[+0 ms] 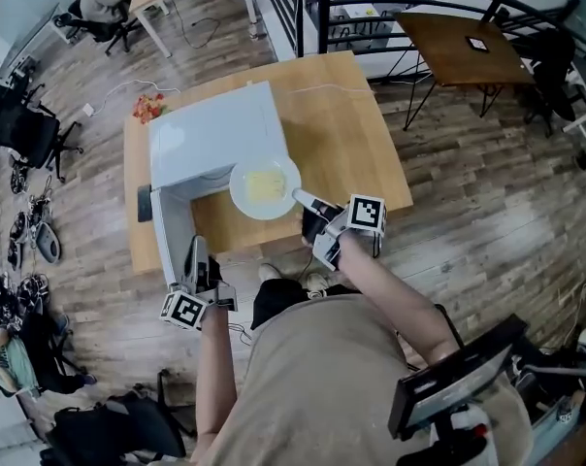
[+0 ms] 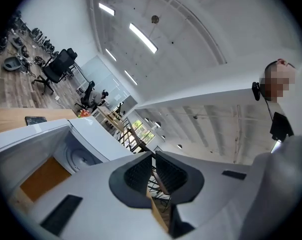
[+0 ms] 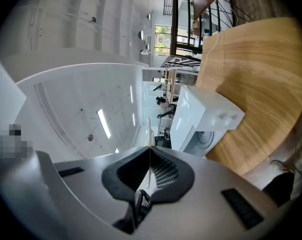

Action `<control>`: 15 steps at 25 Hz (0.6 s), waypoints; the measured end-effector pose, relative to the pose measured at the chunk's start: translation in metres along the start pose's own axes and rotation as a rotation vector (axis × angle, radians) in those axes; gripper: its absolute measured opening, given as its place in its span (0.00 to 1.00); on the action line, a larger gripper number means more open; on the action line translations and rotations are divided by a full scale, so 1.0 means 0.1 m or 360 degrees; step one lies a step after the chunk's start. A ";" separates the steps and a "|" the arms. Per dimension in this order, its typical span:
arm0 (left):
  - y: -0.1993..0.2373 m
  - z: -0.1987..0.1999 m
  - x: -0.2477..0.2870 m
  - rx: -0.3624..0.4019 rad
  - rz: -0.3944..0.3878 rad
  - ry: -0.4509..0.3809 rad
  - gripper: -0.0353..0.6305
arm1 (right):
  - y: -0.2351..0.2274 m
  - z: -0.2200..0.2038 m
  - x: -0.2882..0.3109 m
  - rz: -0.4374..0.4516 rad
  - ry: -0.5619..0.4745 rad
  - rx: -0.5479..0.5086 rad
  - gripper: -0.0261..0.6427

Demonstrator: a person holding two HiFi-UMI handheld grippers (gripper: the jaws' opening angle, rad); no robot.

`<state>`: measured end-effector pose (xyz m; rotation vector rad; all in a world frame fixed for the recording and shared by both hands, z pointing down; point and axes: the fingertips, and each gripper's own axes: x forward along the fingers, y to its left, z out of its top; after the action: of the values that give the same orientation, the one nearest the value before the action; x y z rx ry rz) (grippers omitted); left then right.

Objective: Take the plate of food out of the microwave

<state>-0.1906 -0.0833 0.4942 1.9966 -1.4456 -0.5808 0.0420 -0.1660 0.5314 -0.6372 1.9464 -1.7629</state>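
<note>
A white plate (image 1: pixel 264 186) of yellow food hovers just outside the front of the white microwave (image 1: pixel 211 136), above the wooden table (image 1: pixel 351 134). My right gripper (image 1: pixel 302 198) is shut on the plate's right rim. In the right gripper view the plate (image 3: pixel 149 129) shows edge-on as a thin white line between the closed pads of the right gripper (image 3: pixel 149 149), with the microwave (image 3: pixel 206 115) beyond. The microwave door (image 1: pixel 175 237) stands open toward me. My left gripper (image 1: pixel 198 247) sits by the door's near end. In its own view the left gripper (image 2: pixel 153 157) is shut and empty.
Red flowers (image 1: pixel 149 107) and a dark flat object (image 1: pixel 144 202) lie on the table left of the microwave. A brown table (image 1: pixel 458 47) and a black railing (image 1: pixel 312 8) stand beyond. Office chairs (image 1: pixel 26 129) line the left side.
</note>
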 end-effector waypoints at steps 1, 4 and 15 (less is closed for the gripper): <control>-0.07 -0.02 -0.02 0.0004 -0.0008 -0.0009 0.09 | 0.06 0.04 -0.11 0.0012 -0.0013 -0.0014 0.06; -0.24 -0.08 -0.08 0.0018 -0.0022 -0.0027 0.09 | 0.22 0.15 -0.44 0.0041 -0.0059 -0.0051 0.06; -0.42 -0.18 -0.10 0.0132 0.0001 0.0019 0.06 | 0.35 0.43 -1.26 -0.0012 -0.0261 -0.0107 0.06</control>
<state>-0.1527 -0.0601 0.4780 2.0595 -1.4853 -0.5155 0.1669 -0.1219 0.4946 -0.7876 1.8998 -1.6015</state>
